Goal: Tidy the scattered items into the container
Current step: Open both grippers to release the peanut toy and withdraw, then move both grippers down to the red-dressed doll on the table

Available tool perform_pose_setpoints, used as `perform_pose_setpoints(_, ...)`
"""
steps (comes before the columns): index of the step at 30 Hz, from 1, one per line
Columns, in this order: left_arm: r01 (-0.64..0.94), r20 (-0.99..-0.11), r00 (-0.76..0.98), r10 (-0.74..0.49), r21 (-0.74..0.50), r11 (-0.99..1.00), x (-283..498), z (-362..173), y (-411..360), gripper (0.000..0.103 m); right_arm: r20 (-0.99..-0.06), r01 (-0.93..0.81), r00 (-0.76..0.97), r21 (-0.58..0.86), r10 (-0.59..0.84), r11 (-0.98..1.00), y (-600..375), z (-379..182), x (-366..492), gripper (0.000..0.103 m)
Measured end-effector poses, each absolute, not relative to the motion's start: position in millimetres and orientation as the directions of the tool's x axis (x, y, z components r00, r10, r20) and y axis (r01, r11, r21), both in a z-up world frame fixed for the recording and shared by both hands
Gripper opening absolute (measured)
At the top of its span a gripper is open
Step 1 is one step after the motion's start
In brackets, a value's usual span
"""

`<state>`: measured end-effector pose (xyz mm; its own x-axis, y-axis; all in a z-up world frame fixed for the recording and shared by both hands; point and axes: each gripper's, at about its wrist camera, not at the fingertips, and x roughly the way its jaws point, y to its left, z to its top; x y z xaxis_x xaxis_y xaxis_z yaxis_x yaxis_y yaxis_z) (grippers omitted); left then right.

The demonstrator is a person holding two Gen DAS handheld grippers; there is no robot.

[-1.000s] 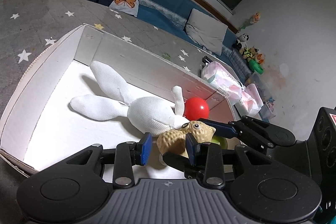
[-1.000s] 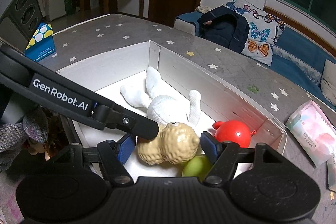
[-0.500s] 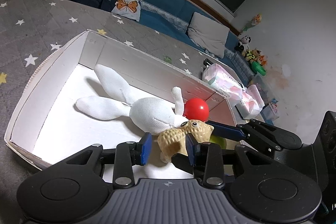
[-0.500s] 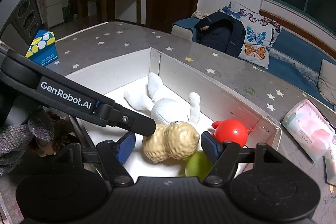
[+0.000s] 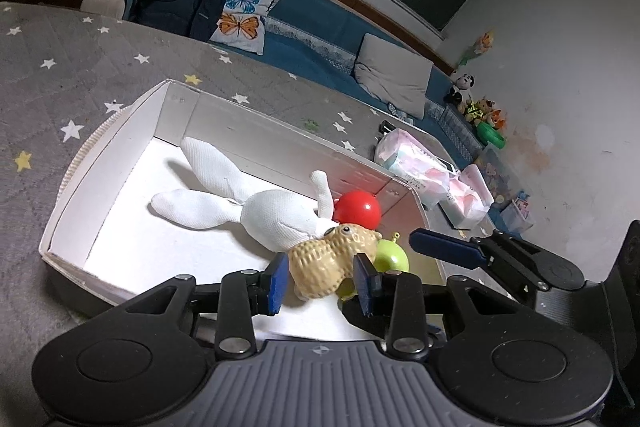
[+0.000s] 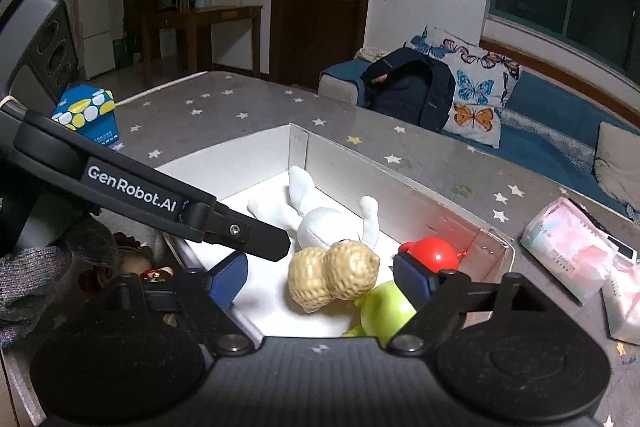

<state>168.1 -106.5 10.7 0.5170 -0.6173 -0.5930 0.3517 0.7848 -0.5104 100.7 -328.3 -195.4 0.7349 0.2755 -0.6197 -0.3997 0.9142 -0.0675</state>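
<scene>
A white cardboard box (image 5: 100, 163) (image 6: 340, 155) lies on the star-patterned grey surface. Inside lie a white plush rabbit (image 5: 256, 207) (image 6: 324, 223), a red ball toy (image 5: 358, 207) (image 6: 434, 254), a green toy (image 5: 390, 255) (image 6: 382, 311) and a tan peanut-shaped toy (image 5: 328, 263) (image 6: 334, 273). My left gripper (image 5: 322, 281) is open, its pads a little apart from the peanut toy on either side. My right gripper (image 6: 320, 277) is open and wide, above the peanut toy. The peanut toy rests in the box.
Pink tissue packs (image 5: 416, 163) (image 6: 568, 251) lie on the surface right of the box. A blue and yellow carton (image 6: 86, 115) stands at the left. A sofa with butterfly cushions and a dark backpack (image 6: 412, 91) is behind.
Both grippers have drawn back and up from the box. The left jaws have opened and let go of the peanut toy, which now lies in the box.
</scene>
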Motion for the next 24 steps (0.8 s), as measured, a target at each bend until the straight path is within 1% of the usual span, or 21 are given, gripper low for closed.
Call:
perform_pose_setpoints(9, 0.354, -0.578, 0.537, -0.615, -0.508, 0.786, 146, 19, -95, 0.037, -0.588, -0.369, 0.759, -0.037, 0.278, 0.929, -332, -191, 77, 0.082)
perform_pose_setpoints(17, 0.366, -0.574, 0.576, -0.581, -0.455, 0.812, 109, 24, -79, 0.037, -0.549, -0.34, 0.779, 0.036, 0.303, 0.94, -337, -195, 46, 0.083)
perform_pose_setpoints(24, 0.335, -0.568, 0.613, -0.55, -0.444, 0.831, 78, 21, -52, 0.037, -0.54, -0.329, 0.771, 0.115, 0.337, 0.937, -333, -208, 24, 0.083)
